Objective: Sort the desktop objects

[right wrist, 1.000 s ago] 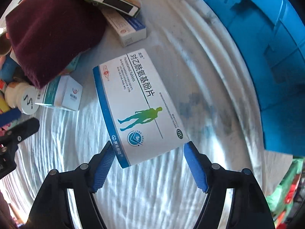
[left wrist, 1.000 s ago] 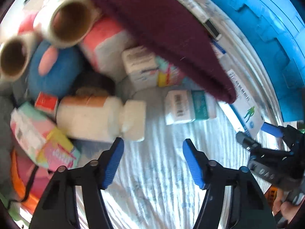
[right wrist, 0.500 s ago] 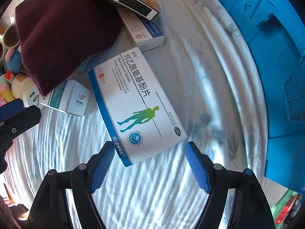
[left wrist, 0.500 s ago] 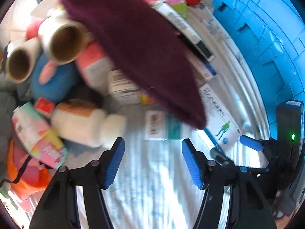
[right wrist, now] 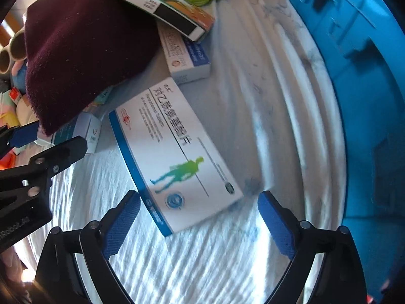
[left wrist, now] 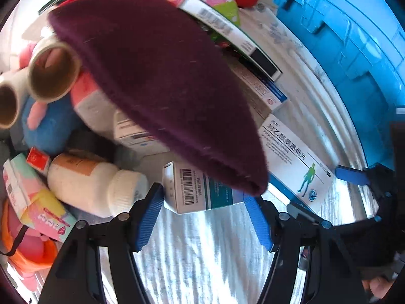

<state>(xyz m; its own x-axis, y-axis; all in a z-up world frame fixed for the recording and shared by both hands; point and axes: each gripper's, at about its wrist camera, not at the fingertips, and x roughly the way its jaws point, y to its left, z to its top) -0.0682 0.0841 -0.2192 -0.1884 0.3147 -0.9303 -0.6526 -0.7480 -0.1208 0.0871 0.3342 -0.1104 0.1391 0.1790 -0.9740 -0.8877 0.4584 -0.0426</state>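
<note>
Two hand-held grippers hang over a cluttered desktop covered in a white patterned cloth (right wrist: 192, 266). The right gripper (right wrist: 198, 224) points down at a large white-and-blue tablet box (right wrist: 174, 154) printed with a green walking figure; its jaws, which have just been opening, stand wide apart with the box's near corner between the blue pads, neither pad touching it. The box lies flat on the cloth, angled, its far end close to a smaller white-and-blue carton (right wrist: 187, 58), on which a long barcoded box (right wrist: 157, 7) rests.

The left gripper (left wrist: 205, 212) has its jaws partly open and holds nothing; a small teal-and-white box (left wrist: 200, 190) with a barcode lies just beyond its fingertips, partly between them. A dark maroon knit hat (left wrist: 162, 83) sprawls over the pile and overhangs that box, also covering one corner of the tablet box. To the left lie a white pill bottle (left wrist: 93, 185) on its side, two cardboard-cored rolls (left wrist: 53, 73), a blue plush toy (left wrist: 48, 126) and pastel packets (left wrist: 33, 202). A blue plastic crate (right wrist: 367, 101) borders the cloth on the right.
</note>
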